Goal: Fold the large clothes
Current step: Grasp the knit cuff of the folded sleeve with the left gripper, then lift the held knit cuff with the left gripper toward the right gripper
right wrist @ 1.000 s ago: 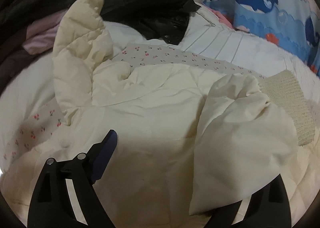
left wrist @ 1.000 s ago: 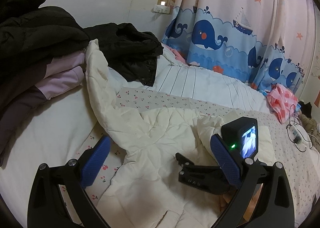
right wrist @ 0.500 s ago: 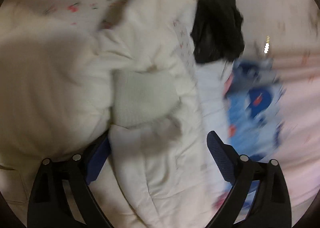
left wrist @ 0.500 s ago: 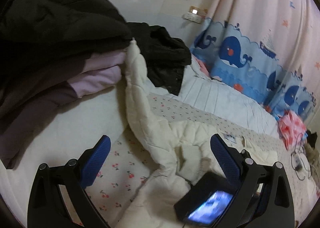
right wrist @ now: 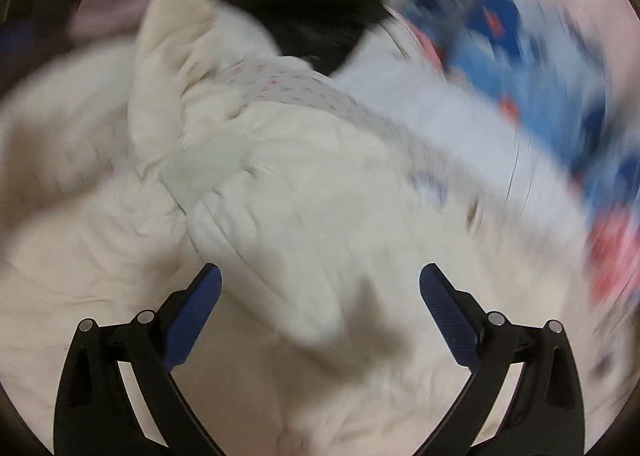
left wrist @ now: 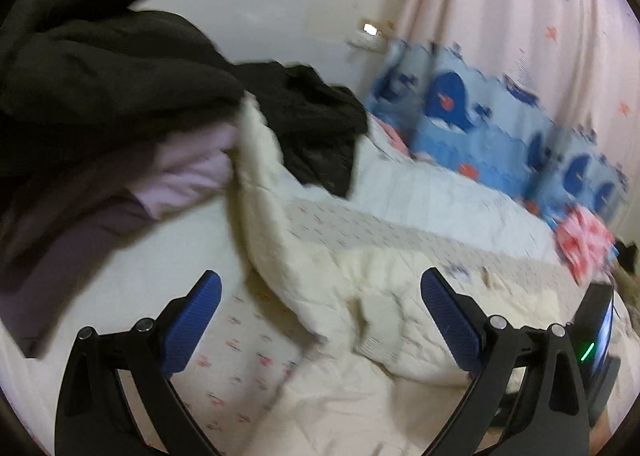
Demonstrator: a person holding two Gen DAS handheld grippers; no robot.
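Cream padded coat (right wrist: 304,216) smeared by blur; both grippers' jaws gape wide, empty, the right's just opening.

Home bedroom, bed (left wrist: 420,192) heaped with clothes, whale-print curtain (left wrist: 480,104)

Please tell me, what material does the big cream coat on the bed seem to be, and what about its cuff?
The big cream padded coat looks like a quilted, stuffed fabric with a matte finish: stitch lines and puffy, creased panels show on the sleeve. Whether it holds down or synthetic filling cannot be told. The paler knit cuff looks ribbed and soft, probably a stretchy knit, though blur hides detail.
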